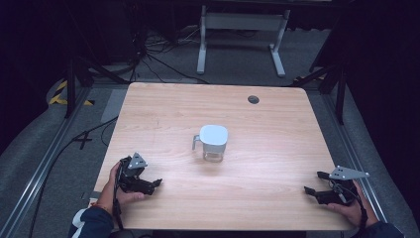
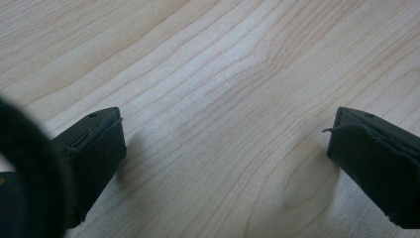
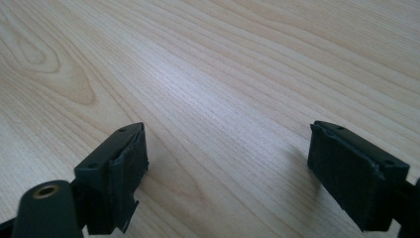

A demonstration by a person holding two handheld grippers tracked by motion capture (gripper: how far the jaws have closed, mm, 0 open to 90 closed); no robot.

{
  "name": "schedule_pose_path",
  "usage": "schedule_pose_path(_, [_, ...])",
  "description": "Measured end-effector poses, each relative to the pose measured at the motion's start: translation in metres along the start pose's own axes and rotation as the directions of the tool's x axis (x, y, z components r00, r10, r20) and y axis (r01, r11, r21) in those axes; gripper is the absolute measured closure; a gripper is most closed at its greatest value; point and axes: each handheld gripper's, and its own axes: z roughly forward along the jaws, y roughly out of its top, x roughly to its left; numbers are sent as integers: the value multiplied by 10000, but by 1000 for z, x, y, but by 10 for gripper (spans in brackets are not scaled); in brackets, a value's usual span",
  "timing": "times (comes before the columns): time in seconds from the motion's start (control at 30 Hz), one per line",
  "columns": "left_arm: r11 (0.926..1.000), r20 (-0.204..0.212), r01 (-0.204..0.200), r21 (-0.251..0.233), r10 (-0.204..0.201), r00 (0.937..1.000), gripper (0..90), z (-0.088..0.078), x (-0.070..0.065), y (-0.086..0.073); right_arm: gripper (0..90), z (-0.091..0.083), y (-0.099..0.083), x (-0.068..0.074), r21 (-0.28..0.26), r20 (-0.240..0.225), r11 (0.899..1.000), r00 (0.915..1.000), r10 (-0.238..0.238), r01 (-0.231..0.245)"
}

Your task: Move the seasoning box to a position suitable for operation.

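A clear jug [image 1: 213,144] with a white, rounded-square lid stands upright near the middle of the wooden table [image 1: 267,198]. Its handle points to the left side in the high view. The lid is on, and the jug stands alone.

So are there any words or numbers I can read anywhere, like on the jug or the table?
None: no words, numbers or labels can be read.
The jug with its white lid looks plain.
The wooden table carries only wood grain and a dark round spot, no writing.
The yellow and black stripes on the floor are a pattern, not text.
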Motion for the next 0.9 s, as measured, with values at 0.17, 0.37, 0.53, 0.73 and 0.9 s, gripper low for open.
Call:
schedule_pose_path(0.17, [9996, 193, -90, -275, 95, 9998, 258, 0, -1, 5, 155, 0, 0, 0, -25, -4, 10000, 10000, 34, -34])
schedule_pose_path(0.37, [9977, -303, -483, -485, 469, 9984, 435, -3, -2, 19, 155, 0, 0, 0, -3, -10, 10000, 10000, -6, 6])
schedule_pose_path(0.53, [9961, -334, -377, -794, 351, 9988, 471, -9, -4, 38, 155, 0, 0, 0, -9, -6, 10000, 10000, -1, 1])
schedule_pose_path(0.73, [9842, -231, -506, -1699, 474, 9986, 577, -15, -8, 60, 156, 0, 0, 0, -28, -19, 10000, 10000, 25, -25])
schedule_pose_path(0.9, [9724, 88, -379, -2300, 410, 9991, 679, -20, -14, 81, 156, 0, 0, 0, -26, -20, 10000, 10000, 28, -28])
